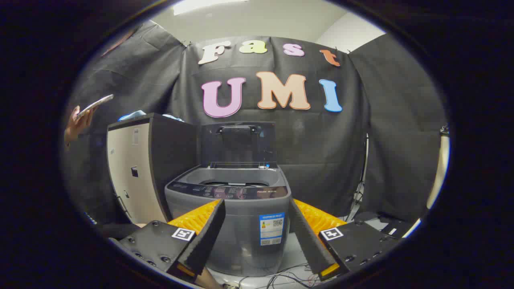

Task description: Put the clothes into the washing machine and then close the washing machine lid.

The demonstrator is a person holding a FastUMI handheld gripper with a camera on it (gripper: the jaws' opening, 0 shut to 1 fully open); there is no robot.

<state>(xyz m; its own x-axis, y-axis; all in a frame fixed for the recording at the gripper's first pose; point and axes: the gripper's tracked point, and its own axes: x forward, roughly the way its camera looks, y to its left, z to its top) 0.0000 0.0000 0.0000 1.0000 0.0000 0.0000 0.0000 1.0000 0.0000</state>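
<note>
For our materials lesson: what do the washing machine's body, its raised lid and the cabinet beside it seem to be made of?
Washing machine: grey plastic by its look, smooth with a dull sheen. Lid: dark and standing open, possibly tinted plastic or glass; unclear. Cabinet: cream front panel, dark top and side, probably laminated board or painted metal. The gripper is open, with the machine seen between its fingers.

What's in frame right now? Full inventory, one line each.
washing machine: 1, grey, just ahead of the fingers
lid: 1, dark, raised upright at the machine's back
cabinet: 1, cream front with dark sides, beside the machine
blue cloth: 1, light blue, on top of the cabinet
cables: several, on the floor below the machine
person's hand: 1, holding a phone, beyond the cabinet
hand-held gripper: 1, fingers open and empty, the machine's front between them
</note>
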